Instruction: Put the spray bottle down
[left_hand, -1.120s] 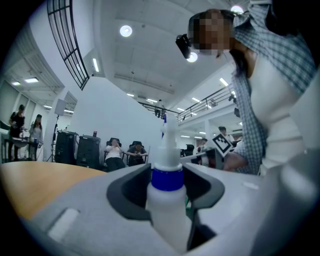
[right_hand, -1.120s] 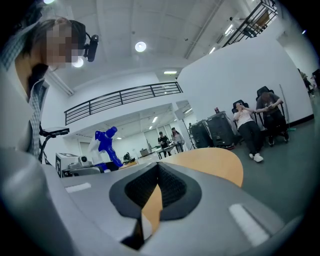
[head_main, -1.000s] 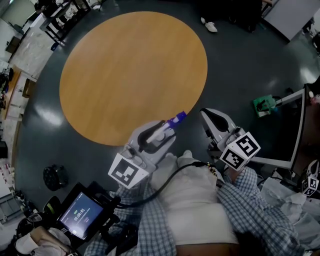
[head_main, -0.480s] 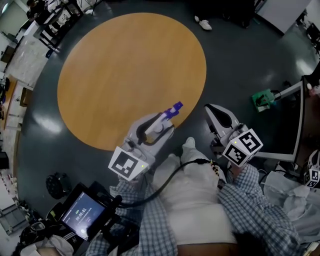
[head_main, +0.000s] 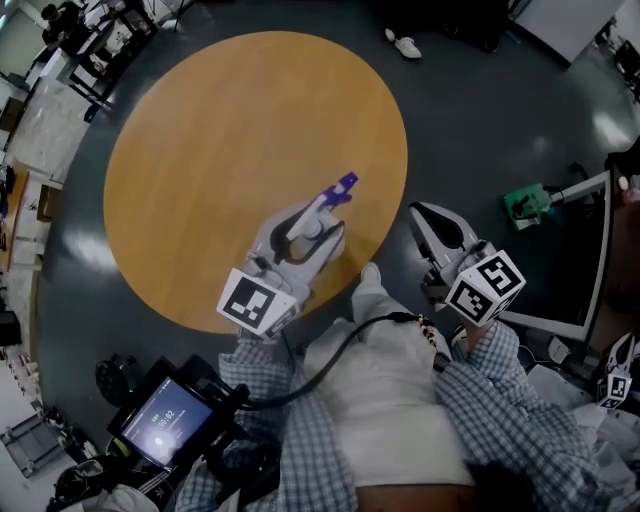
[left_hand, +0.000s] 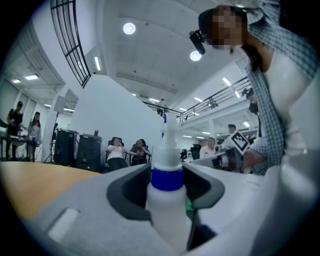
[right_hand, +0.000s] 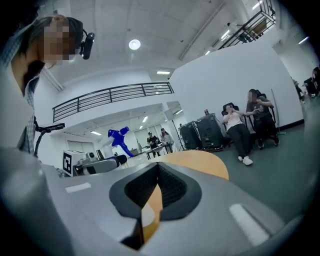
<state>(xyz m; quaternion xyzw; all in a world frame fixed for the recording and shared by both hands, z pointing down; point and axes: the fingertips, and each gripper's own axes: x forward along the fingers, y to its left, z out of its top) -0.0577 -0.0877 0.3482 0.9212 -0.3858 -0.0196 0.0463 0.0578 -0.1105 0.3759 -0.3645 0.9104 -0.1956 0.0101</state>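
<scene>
The spray bottle is white with a blue collar and a purple nozzle. My left gripper is shut on it and holds it above the near right part of the round wooden table. In the left gripper view the bottle stands upright between the pads, with its neck rising above the left gripper. My right gripper hangs off the table's right edge over the dark floor. Its jaws are shut with nothing in them, and the right gripper points past the table.
A green object on a pole lies on the floor at the right, beside a dark framed panel. A device with a lit screen sits at the lower left. Seated people and black cases line the far wall.
My left gripper has carried the spray bottle from the table's near edge out over the tabletop. The right gripper has stayed beside the table's right edge.
</scene>
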